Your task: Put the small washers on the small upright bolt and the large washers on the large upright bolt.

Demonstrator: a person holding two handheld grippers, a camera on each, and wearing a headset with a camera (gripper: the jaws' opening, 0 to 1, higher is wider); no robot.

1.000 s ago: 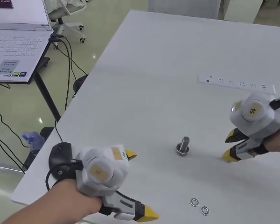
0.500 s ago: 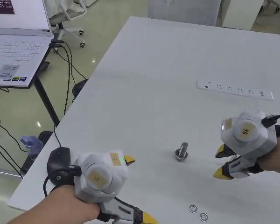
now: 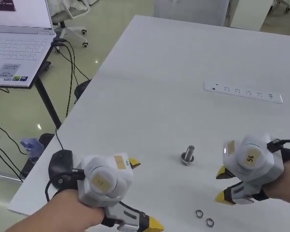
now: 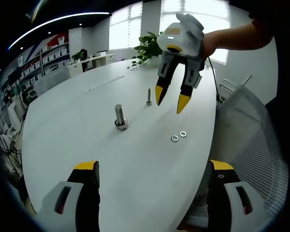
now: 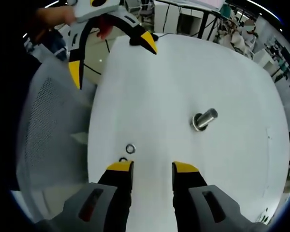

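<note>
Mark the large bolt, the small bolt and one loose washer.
large bolt [image 3: 188,153]: head view, middle of its shaft.
small bolt [image 4: 149,95]: left gripper view, middle of its shaft.
washer [image 3: 199,213]: head view, centre of the one nearer the large bolt.

Left gripper [image 3: 144,193] jaws spread wide, right gripper [image 3: 221,184] jaws narrowly parted, both empty

Open tabletop [image 3: 159,96] around large bolt [image 3: 187,155]; power strip [image 3: 243,92] well beyond

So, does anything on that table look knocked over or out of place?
Nothing stands out. The large bolt and the small bolt both stand upright. The two washers lie flat on the table, and the power strip lies flat too.
</note>
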